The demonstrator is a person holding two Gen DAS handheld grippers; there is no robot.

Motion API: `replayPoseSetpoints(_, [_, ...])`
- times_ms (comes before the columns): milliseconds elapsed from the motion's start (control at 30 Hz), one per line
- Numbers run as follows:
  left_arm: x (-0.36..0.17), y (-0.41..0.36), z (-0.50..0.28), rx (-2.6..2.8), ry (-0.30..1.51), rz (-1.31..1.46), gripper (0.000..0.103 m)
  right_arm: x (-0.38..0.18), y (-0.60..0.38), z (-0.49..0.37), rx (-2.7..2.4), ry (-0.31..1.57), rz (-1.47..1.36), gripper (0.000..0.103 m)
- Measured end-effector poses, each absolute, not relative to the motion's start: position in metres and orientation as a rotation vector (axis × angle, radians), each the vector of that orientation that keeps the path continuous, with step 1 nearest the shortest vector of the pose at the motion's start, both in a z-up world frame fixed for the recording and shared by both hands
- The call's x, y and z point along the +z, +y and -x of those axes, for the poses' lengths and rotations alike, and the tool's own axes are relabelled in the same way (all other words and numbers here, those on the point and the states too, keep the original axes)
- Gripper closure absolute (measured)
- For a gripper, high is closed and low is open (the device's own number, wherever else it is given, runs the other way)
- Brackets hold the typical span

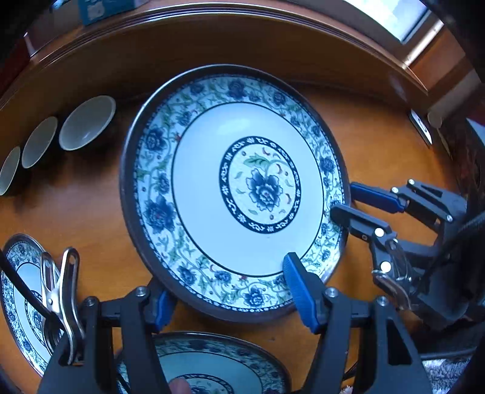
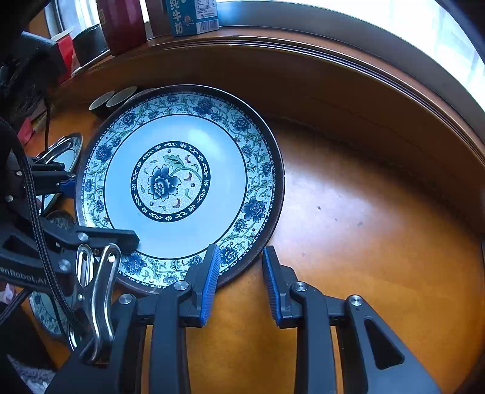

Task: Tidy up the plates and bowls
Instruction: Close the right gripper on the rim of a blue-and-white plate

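Large plate (image 1: 233,188) on desk (image 2: 379,212) | left tool (image 1: 230,291) straddles its near rim, unclamped | right tool (image 2: 239,272) straddles its rim, unclamped | three bowls (image 1: 88,122) beyond, left view only | milk carton (image 2: 194,15) behind, right view.

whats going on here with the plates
A person is working on a big plate on a wooden table with a gripper in each hand. The left gripper straddles the plate's near rim, one finger over the plate and one under its edge, not yet clearly pinching. The right gripper straddles the rim on the other side, jaws also apart. Two more plates lie nearby, and three bowls sit in a row.
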State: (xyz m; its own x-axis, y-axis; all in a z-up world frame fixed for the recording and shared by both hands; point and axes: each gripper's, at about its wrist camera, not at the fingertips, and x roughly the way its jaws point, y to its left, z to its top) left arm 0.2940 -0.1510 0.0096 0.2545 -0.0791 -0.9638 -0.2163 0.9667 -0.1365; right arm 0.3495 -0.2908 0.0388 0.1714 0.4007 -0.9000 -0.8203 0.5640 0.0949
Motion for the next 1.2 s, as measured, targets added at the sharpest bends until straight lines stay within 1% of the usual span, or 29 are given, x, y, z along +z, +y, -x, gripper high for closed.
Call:
replayPoseSetpoints(133, [0.009,-0.167,-0.294,0.059,1.336,0.236,0.036,0.039,-0.302,-0.346,0.889,1.102,0.456,0.073])
replayPoseSetpoints(267, [0.011,-0.164,-0.297,0.049,1.344,0.218,0.037,0.039,-0.320,-0.342,0.904,1.148,0.391,0.079])
replayPoseSetpoints(400, [0.015,-0.177,-0.291,0.041,1.343,0.188,0.038,0.039,-0.336,-0.334,0.903,1.170,0.360,0.081])
replayPoseSetpoints(433, [0.022,-0.190,-0.287,0.041,1.343,0.183,0.038,0.040,-0.337,-0.331,0.902,1.165,0.369,0.081])
replayPoseSetpoints(467, [0.023,-0.194,-0.286,0.042,1.342,0.179,0.038,0.042,-0.339,-0.327,0.912,1.155,0.378,0.082])
replayPoseSetpoints(500, [0.025,-0.203,-0.281,0.043,1.337,0.174,0.038,0.045,-0.340,-0.322,0.940,1.139,0.391,0.087])
replayPoseSetpoints(533, [0.025,-0.206,-0.278,0.035,1.336,0.174,0.039,0.048,-0.341,-0.316,0.971,1.128,0.410,0.089])
replayPoseSetpoints(567, [0.025,-0.211,-0.277,0.020,1.335,0.177,0.042,0.050,-0.340,-0.307,1.008,1.122,0.432,0.097])
replayPoseSetpoints(600, [0.026,-0.214,-0.274,0.012,1.332,0.182,0.047,0.051,-0.343,-0.298,1.024,1.111,0.461,0.099])
replayPoseSetpoints(667, [0.024,-0.217,-0.269,0.022,1.332,0.180,0.048,0.050,-0.345,-0.287,1.026,1.095,0.504,0.099])
replayPoseSetpoints(800, [0.021,-0.221,-0.261,-0.001,1.335,0.239,0.047,0.053,-0.356,-0.278,1.005,1.079,0.491,0.099])
replayPoseSetpoints(967, [0.020,-0.247,-0.263,-0.009,1.324,0.180,0.047,0.053,-0.367,-0.273,0.955,1.079,0.471,0.099])
replayPoseSetpoints(1200, [0.016,-0.258,-0.253,-0.036,1.316,0.163,0.042,0.049,-0.389,-0.270,0.905,1.103,0.439,0.099])
